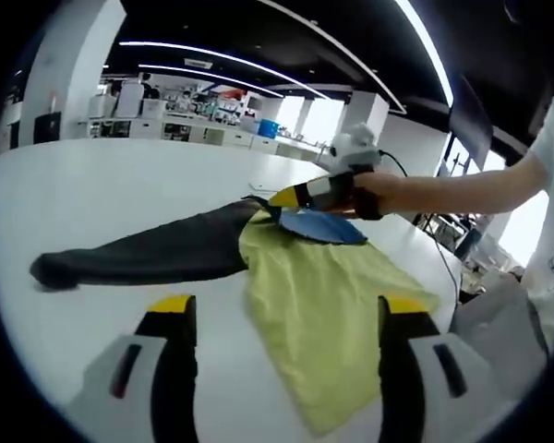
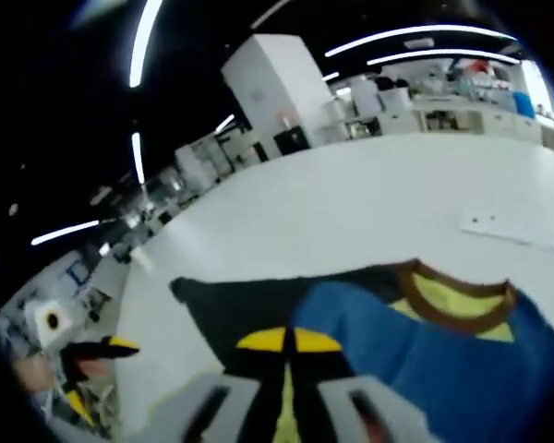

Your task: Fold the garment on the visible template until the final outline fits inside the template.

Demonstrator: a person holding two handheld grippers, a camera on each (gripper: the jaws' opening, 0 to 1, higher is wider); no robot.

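In the left gripper view, the left gripper (image 1: 282,318) is closest, with its two yellow-tipped jaws spread wide apart and holding nothing. Between them and just past them lies the garment (image 1: 328,314), a shirt with a yellow-green body, spread flat on the white worktop (image 1: 120,185). Its low corner at 6 o'clock is partly hidden by the jaws. One dark sleeve (image 1: 138,257) stretches out toward 9 o'clock and lies flat. A blue part (image 1: 319,224) of the shirt is lifted up at 12 o'clock. There the right gripper (image 1: 286,197), held in a hand (image 1: 374,194), pinches the cloth near the collar. The arm runs off toward 3 o'clock.

In the right gripper view, the right gripper (image 2: 286,343) has its yellow tips pressed together on the shirt, with dark cloth at the tips. The blue part (image 2: 443,369) sits at 4 o'clock, and the brown collar (image 2: 462,295) curves above it with yellow inside. The shirt is cut off at the bottom edge. At 8 o'clock, a small yellow tip of the left gripper (image 2: 106,349) shows, blurry and hard to make out. A white sheet (image 2: 517,226) lies on the worktop at 2 o'clock.
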